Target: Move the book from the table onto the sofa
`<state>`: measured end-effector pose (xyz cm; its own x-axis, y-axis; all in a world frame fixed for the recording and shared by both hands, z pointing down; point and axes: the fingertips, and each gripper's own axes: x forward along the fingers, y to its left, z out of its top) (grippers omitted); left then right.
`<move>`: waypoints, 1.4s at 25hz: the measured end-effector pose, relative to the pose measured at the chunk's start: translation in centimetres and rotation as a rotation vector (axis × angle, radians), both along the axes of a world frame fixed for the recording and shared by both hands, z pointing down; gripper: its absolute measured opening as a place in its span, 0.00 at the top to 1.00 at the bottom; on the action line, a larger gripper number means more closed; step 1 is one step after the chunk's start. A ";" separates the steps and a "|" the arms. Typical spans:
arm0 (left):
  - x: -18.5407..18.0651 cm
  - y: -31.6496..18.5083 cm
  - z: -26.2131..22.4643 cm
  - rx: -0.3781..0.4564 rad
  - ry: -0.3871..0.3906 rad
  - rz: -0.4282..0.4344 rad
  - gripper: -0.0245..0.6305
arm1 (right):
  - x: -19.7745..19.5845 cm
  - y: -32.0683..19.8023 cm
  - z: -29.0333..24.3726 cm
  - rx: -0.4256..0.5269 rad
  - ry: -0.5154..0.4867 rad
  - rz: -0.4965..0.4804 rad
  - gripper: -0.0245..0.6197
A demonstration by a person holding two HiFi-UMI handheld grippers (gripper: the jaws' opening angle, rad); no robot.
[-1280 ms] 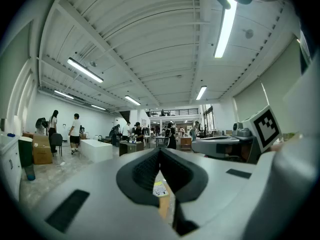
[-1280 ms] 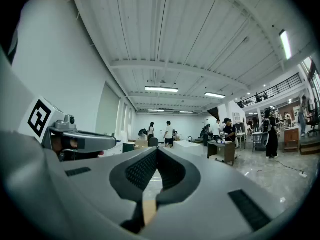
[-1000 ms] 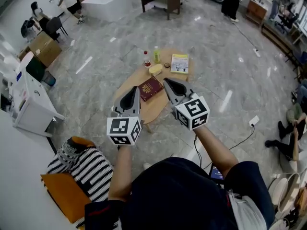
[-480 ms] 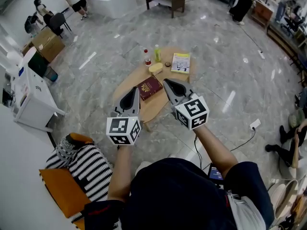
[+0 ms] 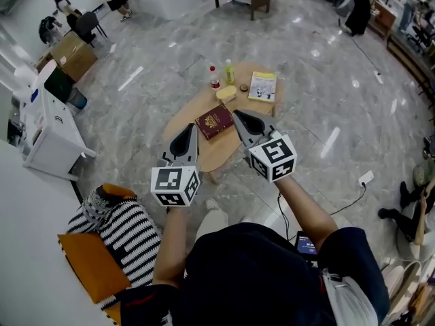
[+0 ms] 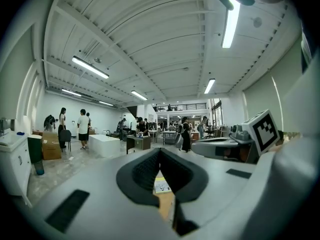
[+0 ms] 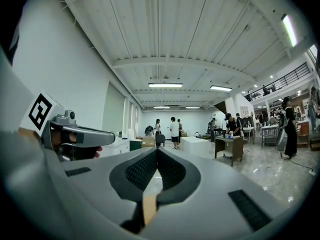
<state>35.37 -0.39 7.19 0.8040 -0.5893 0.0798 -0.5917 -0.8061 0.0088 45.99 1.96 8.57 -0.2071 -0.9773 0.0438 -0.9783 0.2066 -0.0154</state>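
Head view shows the red book (image 5: 213, 121) lying on the table (image 5: 197, 153), not moved yet, with your left gripper (image 5: 192, 128) and right gripper (image 5: 238, 115) near the table's edge, and left gripper view, then right gripper view, show each claw squeezed shut on nothing.

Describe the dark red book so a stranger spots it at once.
Find the oval wooden table on the marble floor. The dark red book lies near its middle; the only other book, at the far edge, is yellow and white.
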 end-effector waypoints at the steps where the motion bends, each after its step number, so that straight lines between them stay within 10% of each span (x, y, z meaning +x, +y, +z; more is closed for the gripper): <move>1: 0.0 -0.3 0.0 -0.002 0.002 -0.001 0.94 | -0.1 -0.3 0.0 0.000 0.004 -0.003 0.94; 35: -2.2 -21.9 2.4 -0.062 0.022 0.085 0.94 | -3.5 -20.5 1.5 -0.059 0.058 0.062 0.94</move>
<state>33.14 -22.30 9.55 0.8528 -0.5135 0.0954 -0.5205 -0.8508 0.0725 42.48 -18.52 10.03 -0.1416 -0.9835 0.1122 -0.9888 0.1459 0.0312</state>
